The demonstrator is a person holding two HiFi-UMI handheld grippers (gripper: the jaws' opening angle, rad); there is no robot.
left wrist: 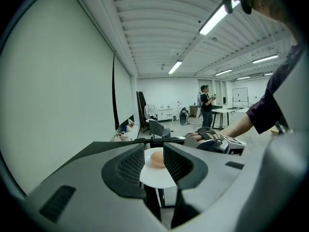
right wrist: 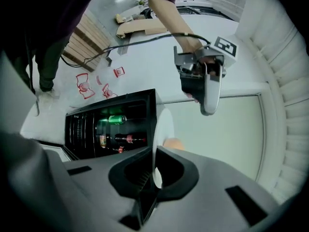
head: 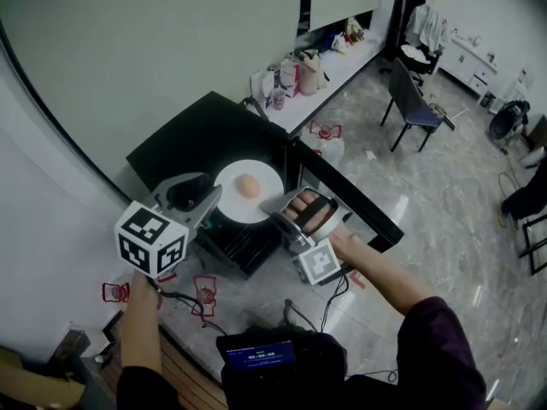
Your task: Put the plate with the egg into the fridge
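In the centre of the head view, the right gripper pinches the rim of the plate. The plate carries the egg above the open fridge. The left gripper, jaws spread, is at the plate's left edge.

Head view steeply overhead, gripper views close, sharing plate

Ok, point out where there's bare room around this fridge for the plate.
Bare: the fridge's black top, between the wall and the plate that the right gripper holds; also the grey floor beyond the open door. Crowded: the shelves inside, with a green can and bottles; the left gripper hovers by the plate's left rim.
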